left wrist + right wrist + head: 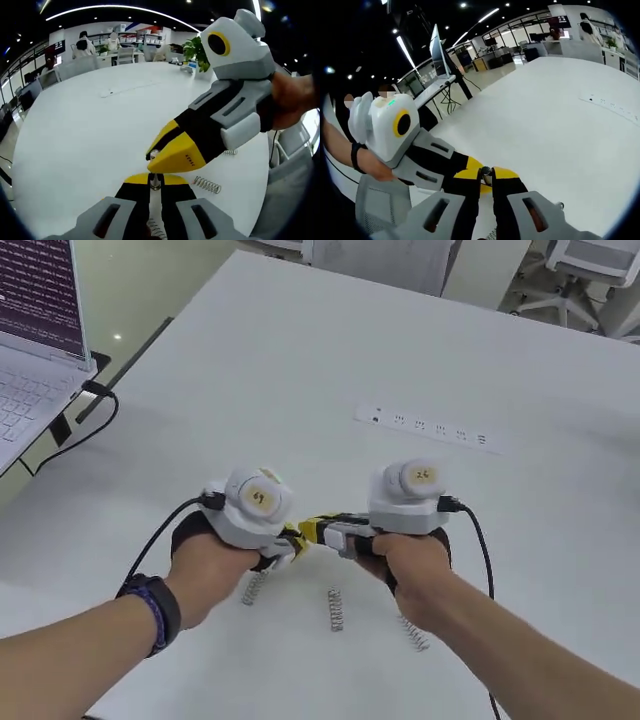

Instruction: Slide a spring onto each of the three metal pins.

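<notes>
Left gripper (156,179): jaws pressed together on a spring (158,226), coils showing between them low in the left gripper view. A metal end pokes out at the tips; cannot tell whether it is the spring's own or a pin's.

Right gripper (486,176): jaws pinching a metal pin (485,172), round end forward.

Head view: the two grippers meet tip to tip above the white table (300,360). Three loose springs (335,609) lie below the hands. Power strip (430,428) beyond, laptop (25,350) far left.
</notes>
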Demonstrator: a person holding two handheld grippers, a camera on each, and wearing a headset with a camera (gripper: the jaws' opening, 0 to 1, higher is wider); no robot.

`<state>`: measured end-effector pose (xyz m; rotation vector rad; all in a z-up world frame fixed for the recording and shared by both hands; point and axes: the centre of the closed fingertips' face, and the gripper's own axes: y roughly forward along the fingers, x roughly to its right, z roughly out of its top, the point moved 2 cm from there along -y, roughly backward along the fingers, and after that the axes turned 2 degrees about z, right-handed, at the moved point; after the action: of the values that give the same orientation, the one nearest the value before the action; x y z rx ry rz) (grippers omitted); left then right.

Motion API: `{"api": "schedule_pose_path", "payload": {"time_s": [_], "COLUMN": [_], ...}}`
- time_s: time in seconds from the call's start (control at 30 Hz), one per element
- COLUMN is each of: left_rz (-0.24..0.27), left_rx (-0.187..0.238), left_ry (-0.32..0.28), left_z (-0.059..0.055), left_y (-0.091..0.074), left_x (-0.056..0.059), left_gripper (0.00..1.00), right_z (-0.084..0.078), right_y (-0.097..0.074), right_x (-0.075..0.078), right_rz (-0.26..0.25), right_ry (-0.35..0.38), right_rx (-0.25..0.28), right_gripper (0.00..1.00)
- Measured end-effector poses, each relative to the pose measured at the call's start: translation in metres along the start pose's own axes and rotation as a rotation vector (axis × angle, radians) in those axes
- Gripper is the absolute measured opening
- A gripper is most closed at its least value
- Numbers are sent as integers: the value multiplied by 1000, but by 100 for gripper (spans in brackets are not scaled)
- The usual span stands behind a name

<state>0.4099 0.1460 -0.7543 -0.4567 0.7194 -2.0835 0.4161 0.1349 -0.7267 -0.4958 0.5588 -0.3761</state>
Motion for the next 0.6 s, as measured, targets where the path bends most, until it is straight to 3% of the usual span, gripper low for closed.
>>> {"api": "schedule_pose_path", "payload": {"time_s": [0.6], "left_rz": [21], "left_rx": [28], "left_ry": [-11], "left_z": [-4], "left_y": [15], "left_x": [-16], "left_gripper": [0], "right_z": [1], "right_y": [20], "right_x": [2], "right_rz": [-24], "right_ry": [-87], "right_rx": [-38], "right_gripper": [8]}}
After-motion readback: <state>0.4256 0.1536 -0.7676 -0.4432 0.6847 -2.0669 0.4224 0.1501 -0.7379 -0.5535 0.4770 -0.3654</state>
